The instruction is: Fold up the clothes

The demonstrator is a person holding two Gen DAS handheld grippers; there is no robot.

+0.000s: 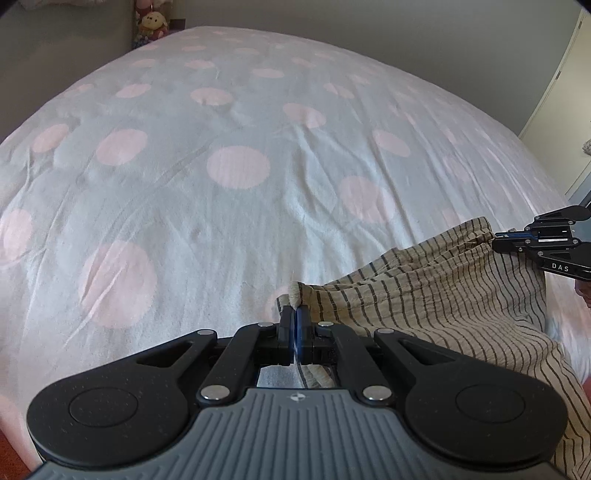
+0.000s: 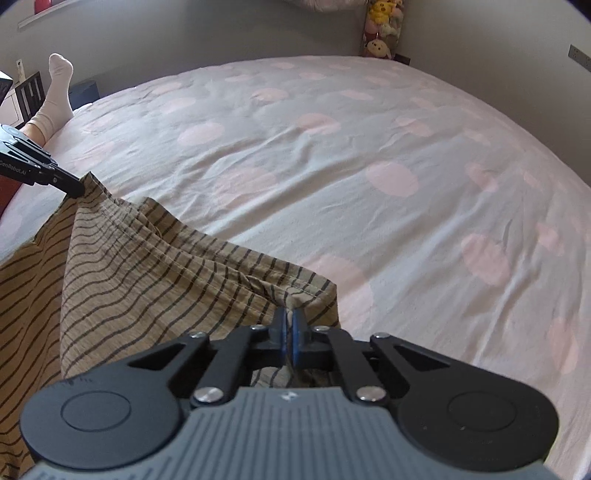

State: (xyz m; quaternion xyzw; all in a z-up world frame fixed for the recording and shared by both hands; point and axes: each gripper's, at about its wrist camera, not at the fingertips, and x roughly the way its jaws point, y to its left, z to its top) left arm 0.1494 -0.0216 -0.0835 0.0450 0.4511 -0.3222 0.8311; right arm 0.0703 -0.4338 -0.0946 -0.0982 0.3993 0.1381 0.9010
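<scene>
A tan garment with thin dark stripes [image 1: 436,291] hangs stretched between my two grippers over the near edge of the bed; it also shows in the right wrist view [image 2: 147,266]. My left gripper [image 1: 294,312] is shut on one corner of the garment's edge. My right gripper [image 2: 290,314] is shut on the other corner. Each gripper shows in the other's view: the right one at the far right [image 1: 496,236], the left one at the far left [image 2: 75,188], both pinching the cloth. The garment's lower part drops out of view below.
The bed [image 1: 240,166] has a pale cover with large pink dots and fills both views [image 2: 369,177]. Stuffed toys [image 2: 382,26] stand by the far wall. A person's socked leg [image 2: 55,96] rests at the bed's left side. A door [image 1: 569,92] is at the right.
</scene>
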